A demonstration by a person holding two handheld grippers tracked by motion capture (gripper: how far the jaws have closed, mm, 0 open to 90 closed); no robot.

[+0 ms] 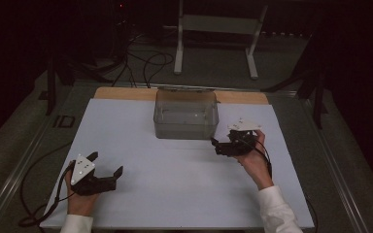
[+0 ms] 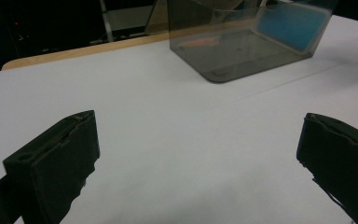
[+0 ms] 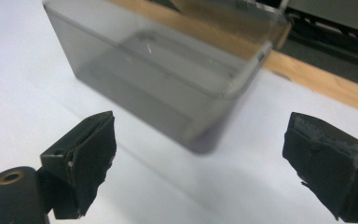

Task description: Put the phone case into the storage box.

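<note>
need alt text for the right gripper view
A clear grey plastic box, seemingly empty, sits on a white table just ahead of the right tool, whose two black jaws stand wide apart with nothing between them. A wooden table edge runs behind the box.

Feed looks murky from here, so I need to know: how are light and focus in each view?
High view: dim, surroundings near black, white table lit. Left gripper view: clear bin sharp, blue reflection on its wall. Right gripper view: bin's near corner softly blurred, casting a shadow; right hand-held gripper jaws crisp.
</note>
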